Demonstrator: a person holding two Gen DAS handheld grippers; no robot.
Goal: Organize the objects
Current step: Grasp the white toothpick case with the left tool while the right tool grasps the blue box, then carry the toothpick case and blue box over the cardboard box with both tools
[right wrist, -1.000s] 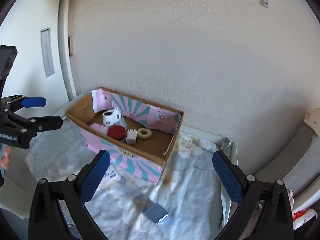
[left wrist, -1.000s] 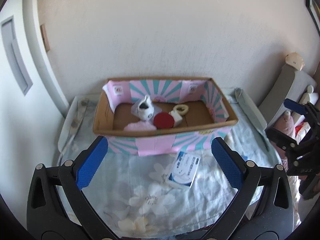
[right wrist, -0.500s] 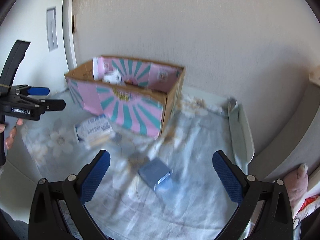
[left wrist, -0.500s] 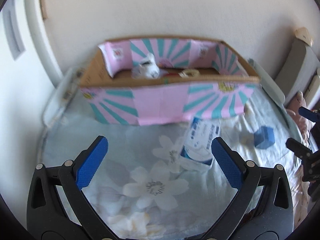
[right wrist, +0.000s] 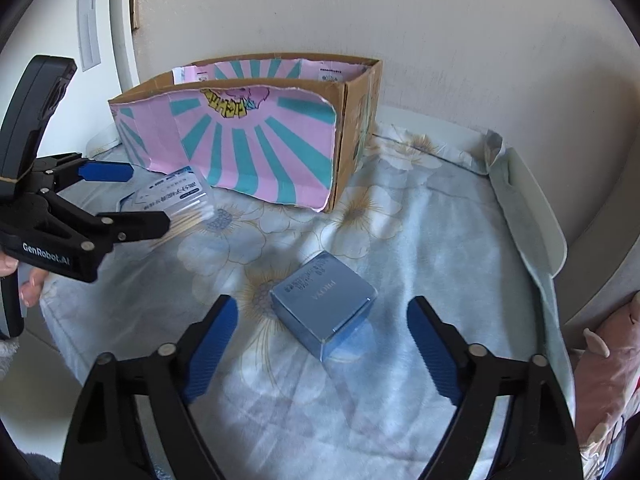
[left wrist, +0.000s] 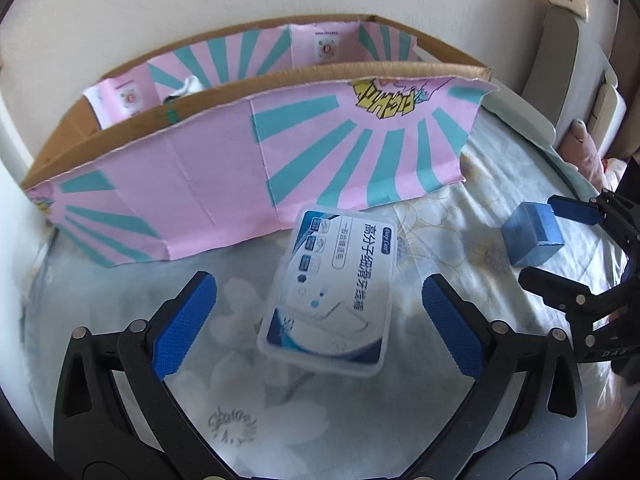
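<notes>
- Right wrist view: the small blue cardboard cube box (right wrist: pixel 324 304) lay on the floral bedsheet (right wrist: pixel 420 240), between the fingers of the right tool (right wrist: pixel 323 346); its jaws were closing, pads not yet on the box.
- Judged light and stiff but crushable; its glossy faces looked slippery, so the flat opposite side walls seemed the best place to hold.
- Left wrist view: the flat clear plastic case of toothpicks with a blue-and-white label (left wrist: pixel 332 292) rested just before the pink-and-teal paper-covered cardboard box (left wrist: pixel 248 152), its far end touching that box's front flap.
- The left tool (left wrist: pixel 320 320) stood wide open, with the case between its fingers and untouched.
- The case was judged light, rigid and smooth; its long edges suited a grip, and it might rattle or pop open if squeezed hard.
- Count: one blue cube box, one toothpick case, one large box, two tools; the large box's contents were mostly hidden.
</notes>
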